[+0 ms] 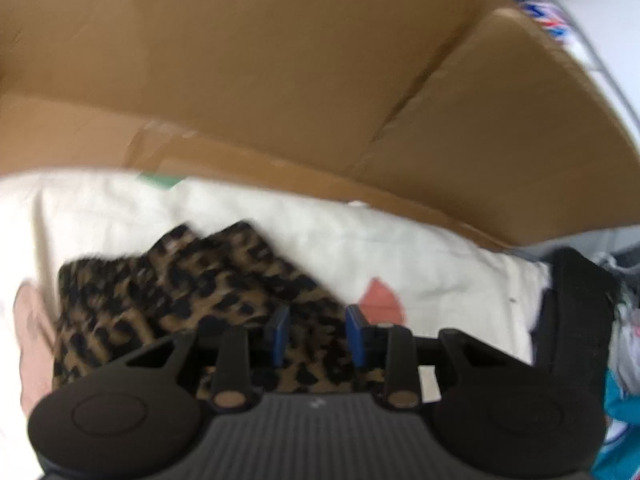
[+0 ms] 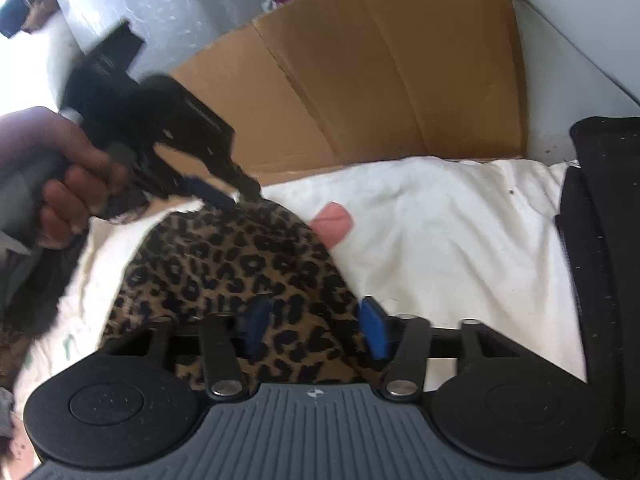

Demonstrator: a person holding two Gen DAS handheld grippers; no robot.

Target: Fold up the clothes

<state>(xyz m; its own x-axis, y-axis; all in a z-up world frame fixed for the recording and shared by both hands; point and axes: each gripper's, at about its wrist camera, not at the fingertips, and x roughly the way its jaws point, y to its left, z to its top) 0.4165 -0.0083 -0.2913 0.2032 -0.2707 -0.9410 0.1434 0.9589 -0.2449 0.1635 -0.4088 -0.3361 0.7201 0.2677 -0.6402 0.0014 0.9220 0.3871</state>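
Leopard-print garment (image 2: 240,280) lies bunched on a white sheet (image 2: 440,232) with pink patches, cardboard (image 2: 360,80) propped along the far side. Right tool (image 2: 316,332) straddles the near edge, blue pads apart, cloth between them, not clamped. Right view alone catches the left tool (image 2: 224,196), hand-held, tips at the far hem; its own view shows left pads parted over fabric.

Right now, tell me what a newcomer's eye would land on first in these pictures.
The leopard-print garment grabs attention first, lying rumpled on the white sheet with both hand-held grippers over it. Next comes the brown cardboard box standing behind the sheet. In the right wrist view, the left hand-held gripper reaches down to the garment's far edge, held by a hand.
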